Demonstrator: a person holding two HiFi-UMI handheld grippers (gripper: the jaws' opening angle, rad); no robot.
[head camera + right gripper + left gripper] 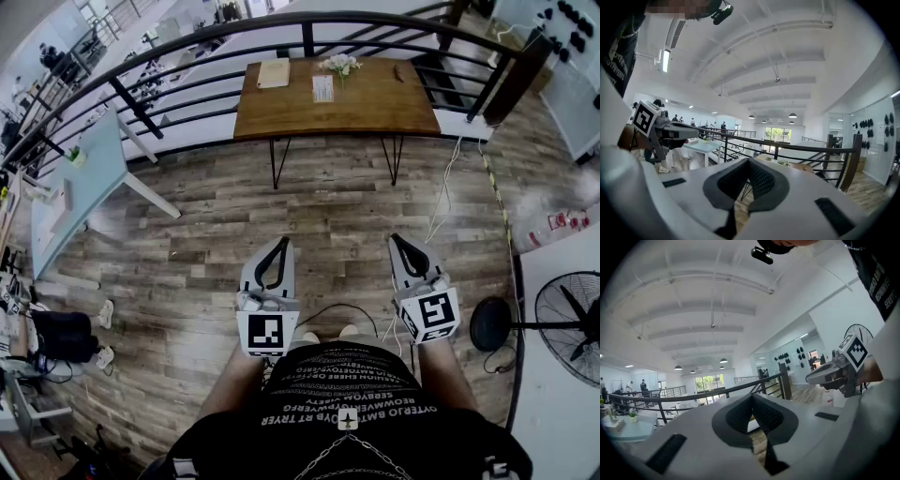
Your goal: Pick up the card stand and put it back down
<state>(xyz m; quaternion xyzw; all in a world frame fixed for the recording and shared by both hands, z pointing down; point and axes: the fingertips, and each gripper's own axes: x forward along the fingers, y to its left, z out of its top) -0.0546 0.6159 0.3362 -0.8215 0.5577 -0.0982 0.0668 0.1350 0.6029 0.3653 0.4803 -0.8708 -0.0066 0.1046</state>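
Observation:
The card stand (322, 89) is a small white card standing on the brown wooden table (375, 108) far ahead in the head view, beside a small bunch of white flowers (339, 64). Both grippers hang over the wood floor, well short of the table and close to my body. My left gripper (283, 242) is shut with nothing between its jaws, and its tips (751, 398) meet in its own view. My right gripper (396, 239) is shut and empty too, its tips (749, 162) pressed together. The table (806, 166) shows just past them.
A tan board (273, 73) lies on the table's left end. A black railing (309, 37) runs behind the table. A pale blue table (75, 187) stands at the left, a black floor fan (567, 323) and a white counter (562, 272) at the right. Cables trail across the floor.

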